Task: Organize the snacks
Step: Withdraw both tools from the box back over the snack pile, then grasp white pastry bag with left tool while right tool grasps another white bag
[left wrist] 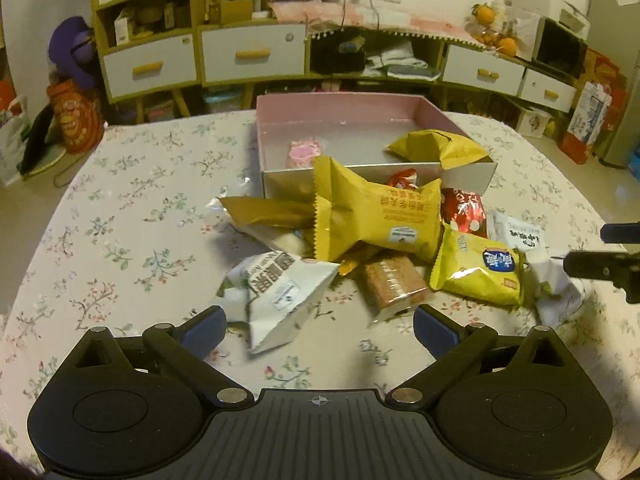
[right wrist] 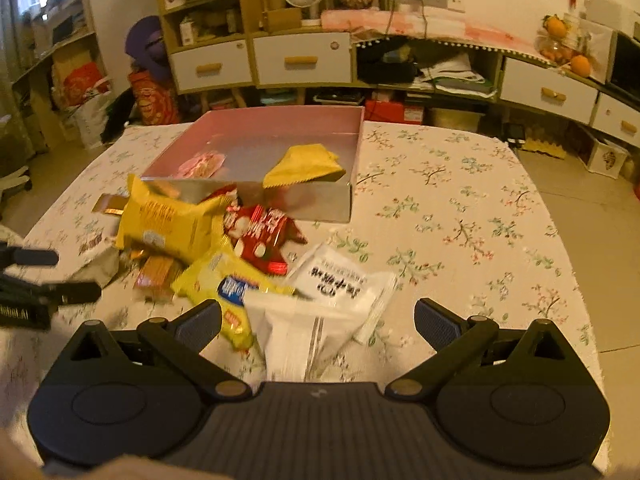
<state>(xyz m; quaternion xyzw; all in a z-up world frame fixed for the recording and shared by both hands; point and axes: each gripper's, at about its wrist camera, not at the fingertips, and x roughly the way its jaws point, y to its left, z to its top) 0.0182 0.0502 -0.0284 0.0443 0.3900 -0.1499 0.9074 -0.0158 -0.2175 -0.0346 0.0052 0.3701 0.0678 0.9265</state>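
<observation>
A pink-lined open box (left wrist: 280, 120) (right wrist: 256, 124) stands on the flowered table and holds a pink snack (left wrist: 302, 153) (right wrist: 202, 163) and a yellow packet (left wrist: 436, 146) (right wrist: 304, 164). A heap of snack packets lies in front of it: a large yellow one (left wrist: 380, 216) (right wrist: 168, 224), a red one (left wrist: 466, 210) (right wrist: 260, 236), a brown bar (left wrist: 394, 282). My left gripper (left wrist: 318, 330) is open, with a white-and-brown packet (left wrist: 276, 296) between its fingers. My right gripper (right wrist: 318, 328) is open, with a white packet (right wrist: 304, 328) between its fingers.
The flowered tablecloth (left wrist: 132, 216) (right wrist: 460, 216) covers the table. The right gripper shows at the right edge of the left wrist view (left wrist: 612, 260); the left gripper shows at the left edge of the right wrist view (right wrist: 36, 280). Cabinets with drawers (left wrist: 248, 56) stand behind the table.
</observation>
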